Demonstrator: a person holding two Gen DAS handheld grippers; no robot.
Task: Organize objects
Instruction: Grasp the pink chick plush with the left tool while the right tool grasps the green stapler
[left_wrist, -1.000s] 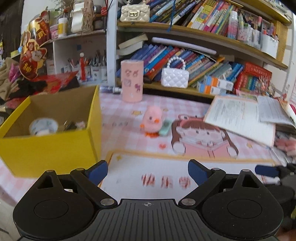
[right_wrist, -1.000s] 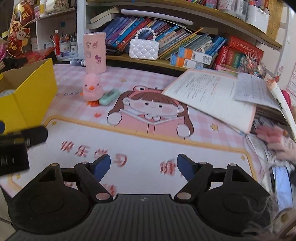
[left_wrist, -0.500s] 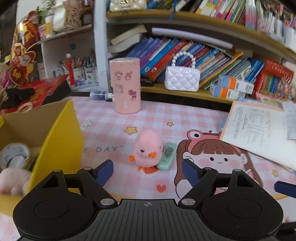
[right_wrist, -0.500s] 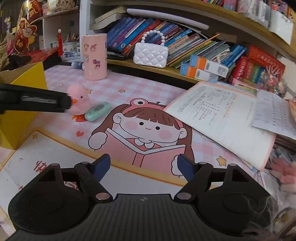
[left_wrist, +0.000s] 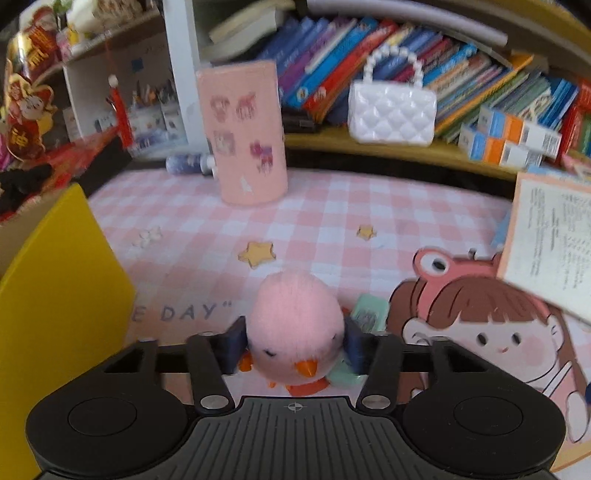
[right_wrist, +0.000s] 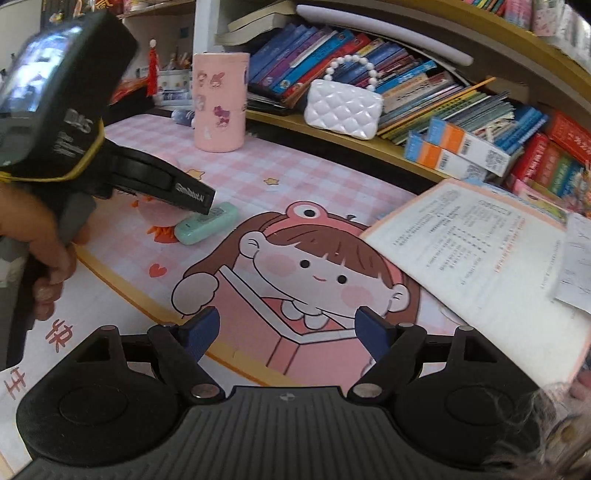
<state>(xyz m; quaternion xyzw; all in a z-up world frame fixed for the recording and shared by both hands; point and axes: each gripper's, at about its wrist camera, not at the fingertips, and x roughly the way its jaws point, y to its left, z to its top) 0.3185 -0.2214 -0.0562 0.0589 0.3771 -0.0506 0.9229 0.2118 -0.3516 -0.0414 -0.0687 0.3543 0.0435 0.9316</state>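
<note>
A pink plush chick (left_wrist: 295, 325) stands on the pink checked desk mat (left_wrist: 332, 214), with a mint green case (left_wrist: 369, 314) lying against its right side. My left gripper (left_wrist: 293, 347) has its jaws closing on the chick, and both blue pads touch its fluffy sides. In the right wrist view the left gripper (right_wrist: 195, 197), held by a hand (right_wrist: 48, 243), covers most of the chick (right_wrist: 155, 216) beside the green case (right_wrist: 207, 223). My right gripper (right_wrist: 288, 328) hovers over the mat's cartoon girl, jaws opening slightly, nothing between them.
A yellow cardboard box (left_wrist: 55, 314) stands at the left. A pink cylinder holder (left_wrist: 243, 136) and a white quilted purse (left_wrist: 391, 114) sit at the back below crowded bookshelves. An open paper workbook (right_wrist: 480, 251) covers the right side of the mat.
My left gripper moved forward and down to the chick and its jaws closed from wide apart onto the chick's sides. The right gripper moved forward over the cartoon girl.
</note>
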